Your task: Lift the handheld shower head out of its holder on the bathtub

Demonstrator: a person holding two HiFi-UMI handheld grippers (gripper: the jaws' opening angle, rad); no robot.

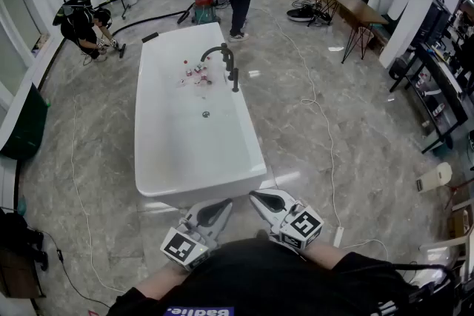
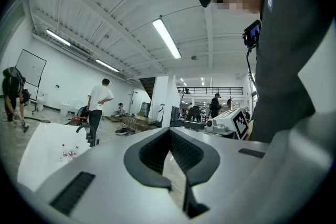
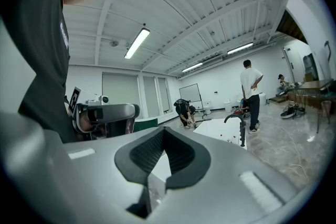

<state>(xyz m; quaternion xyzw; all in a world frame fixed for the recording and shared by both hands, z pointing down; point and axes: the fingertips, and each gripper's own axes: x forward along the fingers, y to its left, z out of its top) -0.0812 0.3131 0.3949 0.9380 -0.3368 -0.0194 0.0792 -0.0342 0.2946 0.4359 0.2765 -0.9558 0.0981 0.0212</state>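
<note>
Left gripper: jaws fully together, nothing between them, touching nothing. Right gripper: jaws likewise closed and empty. Both were held level, close to the person's chest, short of the bathtub. Handheld shower head stood upright in its holder on the tub's right rim, beside the black faucet, well apart from both grippers.

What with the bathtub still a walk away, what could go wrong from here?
A white cable snakes over the floor beside the bathtub, on the side of the handheld shower head: a possible trip hazard. The shower head stands close to the black faucet, so a gripper could catch the wrong post. The left gripper and right gripper are shut; they must open first.
</note>
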